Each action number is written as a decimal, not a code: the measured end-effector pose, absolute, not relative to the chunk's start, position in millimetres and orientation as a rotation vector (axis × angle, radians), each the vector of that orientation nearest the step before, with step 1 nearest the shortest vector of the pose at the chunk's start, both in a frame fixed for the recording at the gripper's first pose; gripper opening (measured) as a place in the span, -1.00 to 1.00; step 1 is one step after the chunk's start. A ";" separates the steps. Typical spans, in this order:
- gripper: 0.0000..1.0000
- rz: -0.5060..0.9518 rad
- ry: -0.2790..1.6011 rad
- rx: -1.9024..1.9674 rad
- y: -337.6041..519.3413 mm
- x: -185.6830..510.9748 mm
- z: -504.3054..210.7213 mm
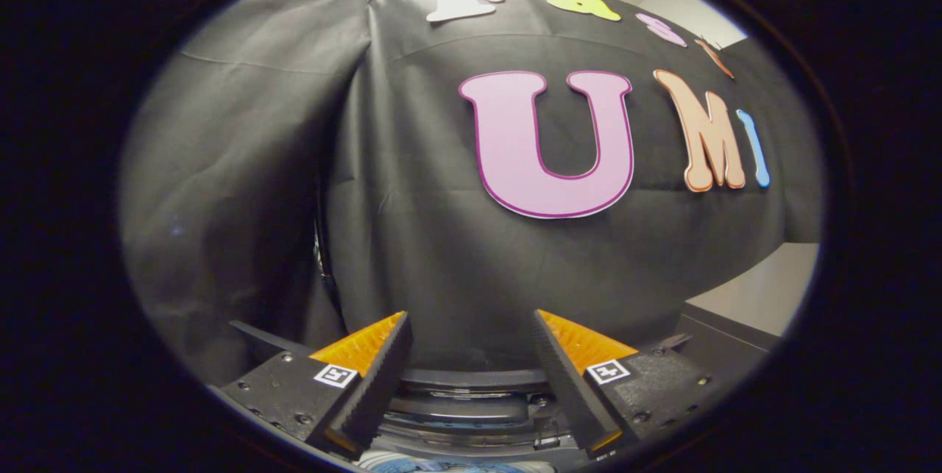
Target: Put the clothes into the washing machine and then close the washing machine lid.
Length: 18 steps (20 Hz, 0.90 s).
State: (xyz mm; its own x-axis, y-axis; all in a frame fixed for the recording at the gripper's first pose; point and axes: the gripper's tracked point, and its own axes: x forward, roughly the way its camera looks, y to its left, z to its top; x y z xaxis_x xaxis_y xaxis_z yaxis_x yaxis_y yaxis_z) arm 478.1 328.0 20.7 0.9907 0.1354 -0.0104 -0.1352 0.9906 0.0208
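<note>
My gripper (pixel 471 315) is open, its two fingers spread wide with nothing between them, and it faces the black cloth wall. Low between the fingers lies a dark curved rim with grey rings (pixel 464 403), which looks like the top of the washing machine. Below that rim, at the base of the fingers, a thin sliver of blue fabric (pixel 449 467) peeks out. I cannot tell from here whether the fabric is inside the drum or how the lid stands.
The black cloth wall (pixel 412 223) hangs close ahead, with a fold and a gap on the left. A dark box-like edge (pixel 725 340) sits to the right of the fingers, with a pale wall (pixel 765 293) behind it.
</note>
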 end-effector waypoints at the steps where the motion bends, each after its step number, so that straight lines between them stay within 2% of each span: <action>1: 0.95 0.136 0.008 0.018 327.6 477.5 21.2; 18: 0.94 0.167 -0.051 0.027 322.1 451.7 19.2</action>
State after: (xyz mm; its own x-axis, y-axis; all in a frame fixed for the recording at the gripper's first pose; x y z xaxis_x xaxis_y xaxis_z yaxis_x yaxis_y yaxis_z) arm 451.7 322.1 19.2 0.9848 0.1656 0.0531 -0.1670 0.9857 0.0227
